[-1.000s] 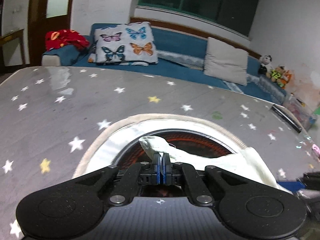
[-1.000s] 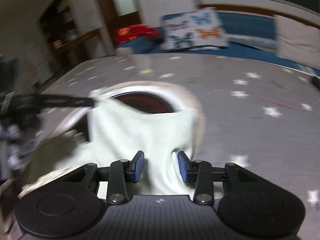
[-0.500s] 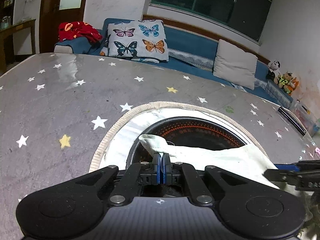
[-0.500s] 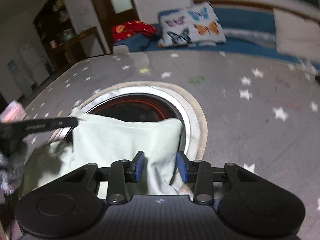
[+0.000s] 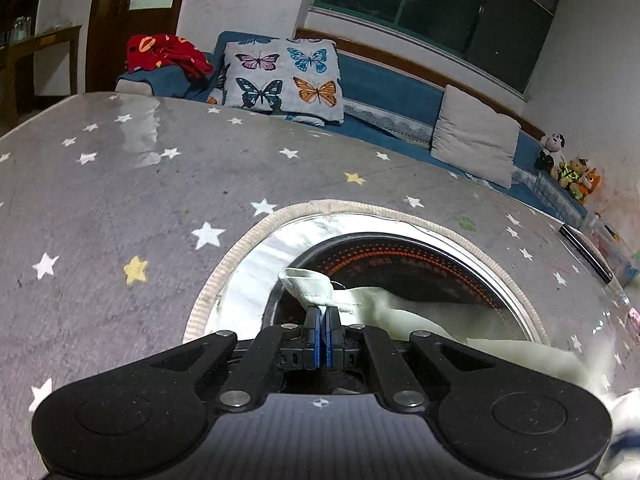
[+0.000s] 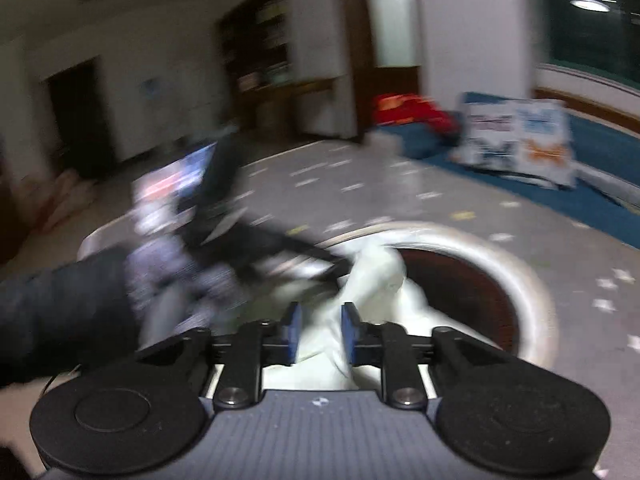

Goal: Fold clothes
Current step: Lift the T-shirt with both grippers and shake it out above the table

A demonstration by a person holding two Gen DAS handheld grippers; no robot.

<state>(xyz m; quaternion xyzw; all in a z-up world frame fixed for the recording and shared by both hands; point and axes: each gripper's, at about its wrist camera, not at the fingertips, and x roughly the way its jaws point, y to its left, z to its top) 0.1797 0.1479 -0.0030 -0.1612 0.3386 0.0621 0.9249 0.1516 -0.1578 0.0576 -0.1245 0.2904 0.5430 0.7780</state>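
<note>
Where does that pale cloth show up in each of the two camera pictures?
Left wrist view: the pale cloth is low and centre-right, a corner pinched in the shut left gripper.
Right wrist view: the cloth, blurred, is at lower centre, running between the closing jaws of the right gripper.
Shared landmark: the butterfly pillow on the blue sofa.

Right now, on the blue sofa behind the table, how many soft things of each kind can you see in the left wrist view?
Butterfly pillow: 1
Plain grey pillow: 1
Red blanket: 1
Stuffed toys: 3, a panda, a bear in yellow-green, an orange one
Total: 6
</note>
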